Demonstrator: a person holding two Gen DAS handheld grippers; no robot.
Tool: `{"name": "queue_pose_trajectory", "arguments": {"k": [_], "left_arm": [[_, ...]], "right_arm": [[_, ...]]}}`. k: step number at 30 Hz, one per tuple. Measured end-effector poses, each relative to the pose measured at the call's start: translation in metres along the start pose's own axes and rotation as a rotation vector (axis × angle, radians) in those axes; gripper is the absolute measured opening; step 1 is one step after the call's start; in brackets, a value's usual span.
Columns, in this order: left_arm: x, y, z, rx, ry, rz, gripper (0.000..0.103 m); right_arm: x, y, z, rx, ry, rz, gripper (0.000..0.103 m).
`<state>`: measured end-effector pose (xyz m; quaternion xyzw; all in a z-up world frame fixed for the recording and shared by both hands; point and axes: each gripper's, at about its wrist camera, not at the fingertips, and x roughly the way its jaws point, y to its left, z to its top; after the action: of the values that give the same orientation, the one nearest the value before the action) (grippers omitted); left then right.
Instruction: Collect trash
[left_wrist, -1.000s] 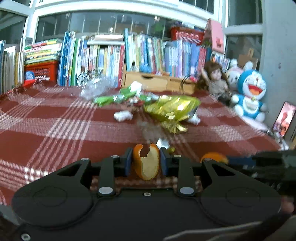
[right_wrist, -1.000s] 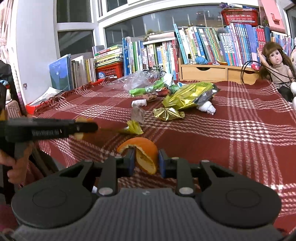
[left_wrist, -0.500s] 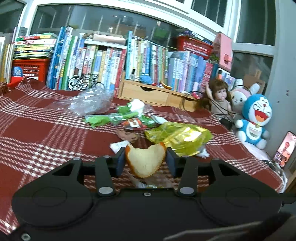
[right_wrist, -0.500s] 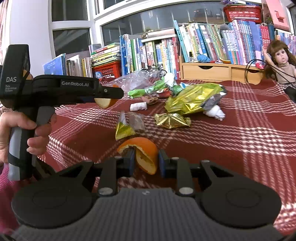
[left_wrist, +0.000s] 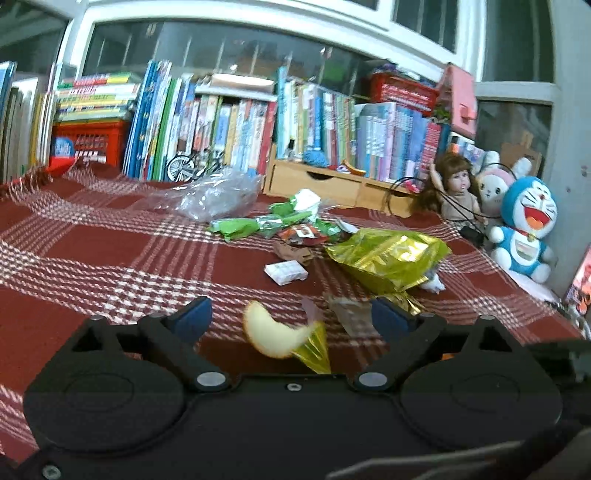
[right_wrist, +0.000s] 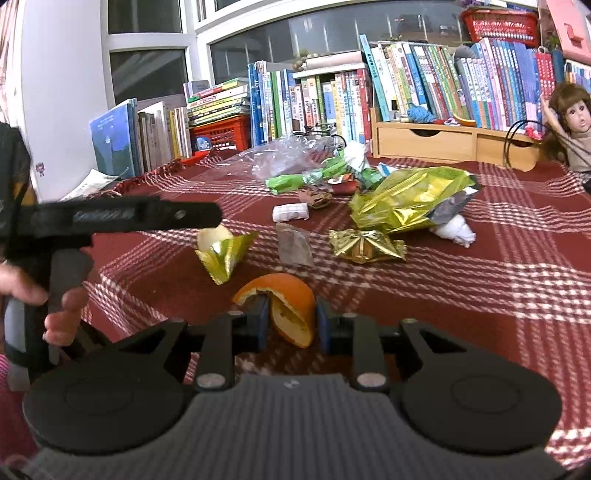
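Trash-gathering is mid-step: our left hand-held gripper (left_wrist: 291, 314) is opening, jaws wide apart, and its pale peel piece (left_wrist: 275, 334) sits loose btwn them, touching neither pad, just by a small gold wrapper (right_wrist: 225, 254) on the plaid tabletop (right_wrist: 480, 280). Our right hand-held gripper (right_wrist: 290, 323) is clamped on an orange peel (right_wrist: 284, 306). Rest of the wrappers lie near the big gold bag (right_wrist: 406, 199). Next move, we reckon: bring the right peel over to that pile w/ a steady grip, then release.

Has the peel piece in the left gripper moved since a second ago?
Yes. The pale peel piece has left the opening left gripper; neither pad touches it, and it sits beside the small gold wrapper on the plaid cloth.
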<state>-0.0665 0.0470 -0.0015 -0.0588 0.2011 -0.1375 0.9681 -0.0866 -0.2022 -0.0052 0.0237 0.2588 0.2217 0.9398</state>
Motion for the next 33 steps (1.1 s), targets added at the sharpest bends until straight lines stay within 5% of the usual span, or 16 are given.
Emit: {"name": "queue_pose_trajectory", "arguments": {"k": [4,6,10,15,26,33], "left_arm": [[0.006,-0.008,-0.009,0.05,0.03,0.052,0.094],[0.005,-0.004,-0.006,-0.006,0.017,0.142,0.084],[-0.009,0.012,0.0,-0.103,-0.057,0.188,0.075],[0.007,0.001,-0.012,0.053,0.108,0.241,0.058],[0.037,-0.032,-0.014,0.128,0.133,0.148,0.082],[0.049,-0.028,-0.013,0.094,0.107,0.157,0.041]], "right_arm": [[-0.006,-0.003,-0.001,-0.01,-0.002,-0.023,0.031],[-0.008,-0.004,-0.001,-0.005,-0.006,-0.035,0.031],[-0.012,-0.009,-0.001,0.004,-0.014,-0.056,0.031],[-0.01,-0.015,-0.003,0.029,-0.009,-0.065,0.032],[-0.012,-0.016,-0.005,0.035,-0.016,-0.073,0.032],[-0.014,-0.019,-0.006,0.043,-0.018,-0.075,0.033]]}}
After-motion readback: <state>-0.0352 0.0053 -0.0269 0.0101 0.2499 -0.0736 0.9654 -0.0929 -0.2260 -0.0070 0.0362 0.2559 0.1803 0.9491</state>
